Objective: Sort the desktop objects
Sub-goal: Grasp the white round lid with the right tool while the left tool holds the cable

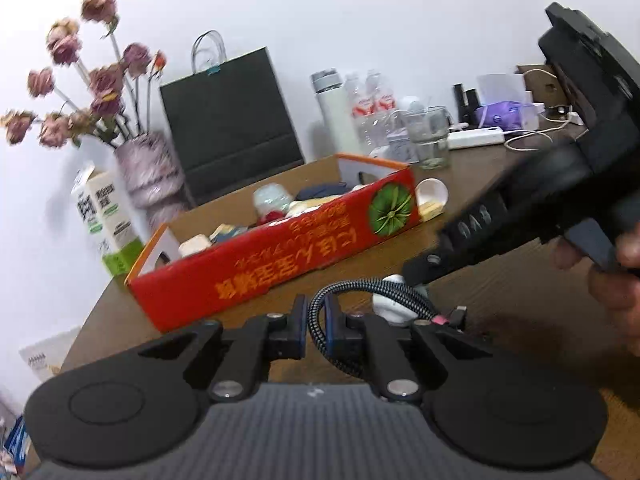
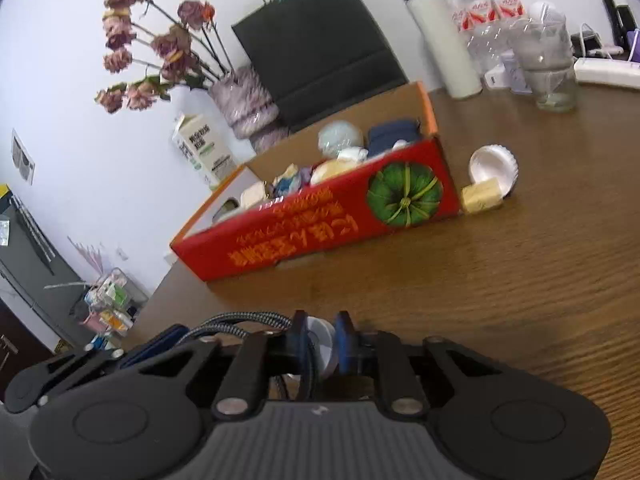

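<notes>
Sorting looks well along: the red box (image 2: pixel 320 208) at 12 o'clock is nearly full. Left gripper (image 1: pixel 316 320) pinches the braided cable (image 1: pixel 360 286); right gripper (image 2: pixel 320 344) clamps its white puck (image 2: pixel 320 344). Left outside, at 2 o'clock: white lid (image 2: pixel 494 168), yellow block (image 2: pixel 482 196).

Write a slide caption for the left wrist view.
Left gripper clamps a braided cable while the right gripper reaches a white charger beside the red box.
</notes>
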{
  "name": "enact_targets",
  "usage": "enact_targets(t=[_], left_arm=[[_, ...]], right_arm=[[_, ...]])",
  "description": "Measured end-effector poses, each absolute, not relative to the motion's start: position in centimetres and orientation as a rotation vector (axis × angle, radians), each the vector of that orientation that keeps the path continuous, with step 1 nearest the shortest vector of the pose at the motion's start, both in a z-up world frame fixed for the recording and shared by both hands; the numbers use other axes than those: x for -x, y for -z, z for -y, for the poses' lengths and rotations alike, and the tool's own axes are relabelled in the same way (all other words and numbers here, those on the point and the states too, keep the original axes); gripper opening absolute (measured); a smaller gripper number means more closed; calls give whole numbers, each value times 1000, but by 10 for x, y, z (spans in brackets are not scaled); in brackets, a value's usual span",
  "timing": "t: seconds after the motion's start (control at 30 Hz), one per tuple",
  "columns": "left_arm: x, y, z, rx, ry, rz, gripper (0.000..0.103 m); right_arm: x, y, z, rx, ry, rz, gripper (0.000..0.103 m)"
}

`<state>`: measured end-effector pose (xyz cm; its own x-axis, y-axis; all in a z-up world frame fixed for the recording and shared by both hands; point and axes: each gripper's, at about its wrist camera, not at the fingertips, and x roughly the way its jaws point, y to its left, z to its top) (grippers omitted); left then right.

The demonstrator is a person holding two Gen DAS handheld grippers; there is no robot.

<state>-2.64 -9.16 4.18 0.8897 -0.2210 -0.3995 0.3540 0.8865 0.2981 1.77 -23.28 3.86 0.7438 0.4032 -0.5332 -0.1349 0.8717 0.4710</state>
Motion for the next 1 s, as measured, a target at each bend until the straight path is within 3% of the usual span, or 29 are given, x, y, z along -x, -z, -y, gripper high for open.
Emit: enact_targets(t=[0.17, 0.3, 0.43, 0.6, 0.73, 0.87, 1.0], left_arm=[[39, -49, 87, -374, 322, -323, 9], [46, -50, 77, -366, 306, -328, 9], [43, -49, 68, -339, 291, -340, 9], [44, -50, 68, -328, 313, -327, 9], [47, -51, 71, -335, 321, -318, 9], [38, -49, 61, -294, 298, -350, 9], [22, -52, 59, -295, 305, -409, 9]], right_arm=[[-15, -33, 205, -250, -219, -702, 0], [-13, -35, 206, -239, -211, -700, 4], [-7, -38, 232, -416, -294, -660, 9], [-8, -38, 239, -523, -413, -642, 22], [-15, -31, 236, -576, -440, -666, 24], [-19, -22, 243, -673, -459, -685, 7], [-12, -29, 226, -602, -361, -638, 6]])
